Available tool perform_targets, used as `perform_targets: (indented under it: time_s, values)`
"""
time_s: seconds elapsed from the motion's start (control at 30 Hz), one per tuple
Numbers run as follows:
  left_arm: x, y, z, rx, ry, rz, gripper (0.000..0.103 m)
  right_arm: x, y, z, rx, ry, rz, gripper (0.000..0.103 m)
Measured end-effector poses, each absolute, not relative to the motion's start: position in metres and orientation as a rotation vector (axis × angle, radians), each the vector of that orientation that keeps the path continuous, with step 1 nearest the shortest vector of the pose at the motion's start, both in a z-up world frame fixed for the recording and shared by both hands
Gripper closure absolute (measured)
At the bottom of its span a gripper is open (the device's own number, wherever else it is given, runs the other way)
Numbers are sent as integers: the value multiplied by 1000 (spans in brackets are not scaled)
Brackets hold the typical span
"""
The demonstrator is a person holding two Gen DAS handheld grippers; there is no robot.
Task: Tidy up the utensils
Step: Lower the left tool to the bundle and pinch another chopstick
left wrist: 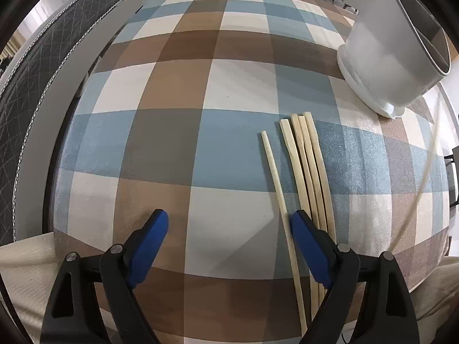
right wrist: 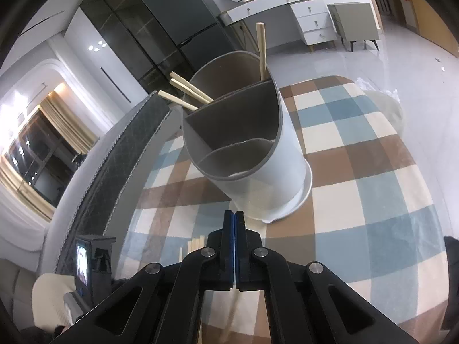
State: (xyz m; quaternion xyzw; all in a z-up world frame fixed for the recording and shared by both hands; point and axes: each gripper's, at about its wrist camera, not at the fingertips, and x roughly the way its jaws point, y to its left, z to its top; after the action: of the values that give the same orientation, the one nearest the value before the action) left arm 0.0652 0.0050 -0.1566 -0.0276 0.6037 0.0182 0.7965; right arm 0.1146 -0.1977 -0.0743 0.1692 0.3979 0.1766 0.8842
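Observation:
Several pale wooden chopsticks (left wrist: 308, 172) lie side by side on the checked tablecloth (left wrist: 200, 86); one lies a little apart to their left. My left gripper (left wrist: 229, 223) is open and empty, its right finger over the near ends of the sticks. A white divided utensil holder (left wrist: 393, 46) stands at the far right. In the right wrist view the holder (right wrist: 258, 154) is straight ahead, with several chopsticks (right wrist: 186, 89) standing in its back compartment. My right gripper (right wrist: 234, 218) is shut with nothing visible between its pads, just in front of the holder. The loose chopsticks' tips (right wrist: 195, 243) show below it.
A dark patterned headboard or panel (left wrist: 43, 86) runs along the table's left edge. The left gripper's camera unit (right wrist: 86, 263) shows at the lower left of the right wrist view. A white desk (right wrist: 287, 8) and dark cabinets stand in the room behind.

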Motion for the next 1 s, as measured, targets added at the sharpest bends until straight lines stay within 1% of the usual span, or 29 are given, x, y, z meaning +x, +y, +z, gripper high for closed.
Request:
perform_targets:
  time_s: [0.03, 0.1, 0.17, 0.2, 0.27, 0.3, 0.37, 0.4, 0.43, 0.47, 0.67, 0.8, 0.87, 0.9, 0.97, 1.0]
  values:
    - [65, 4, -157, -59, 1295, 39, 20, 114, -198, -75, 354, 833, 370, 103]
    - [65, 4, -154, -59, 1283, 38, 27, 114, -198, -75, 353, 833, 376, 103]
    - [73, -3, -152, -52, 1278, 29, 49, 112, -200, -74, 358, 829, 377, 103]
    - [74, -5, -151, -46, 1281, 20, 54, 112, -202, -74, 369, 829, 379, 103]
    - [78, -12, -148, -36, 1284, 6, 69, 111, -208, -73, 399, 826, 381, 103]
    - [80, -16, -147, -32, 1284, 1, 72, 110, -210, -72, 407, 827, 381, 103]
    - [84, -19, -147, -34, 1284, -3, 86, 110, -214, -74, 432, 839, 381, 103]
    - [84, -18, -148, -38, 1284, -4, 89, 110, -217, -76, 448, 849, 379, 103]
    - [86, -18, -149, -45, 1286, -6, 97, 110, -220, -79, 462, 861, 377, 103]
    - [89, -19, -149, -53, 1288, -5, 100, 111, -222, -81, 473, 874, 372, 101]
    - [94, -13, -144, -116, 1250, -12, 102, 114, -238, -100, 535, 967, 320, 100]
    - [84, -4, -121, -169, 1150, -45, 102, 119, -242, -115, 549, 1048, 274, 99]
    - [76, 0, -110, -196, 1105, -67, 102, 123, -241, -124, 547, 1089, 259, 88]
    - [71, 5, -103, -210, 1078, -71, 102, 125, -239, -129, 540, 1108, 248, 86]
    - [66, 12, -94, -237, 1039, -93, 102, 129, -234, -137, 506, 1142, 223, 77]
    - [62, 15, -90, -250, 1020, -97, 102, 131, -231, -140, 486, 1154, 213, 76]
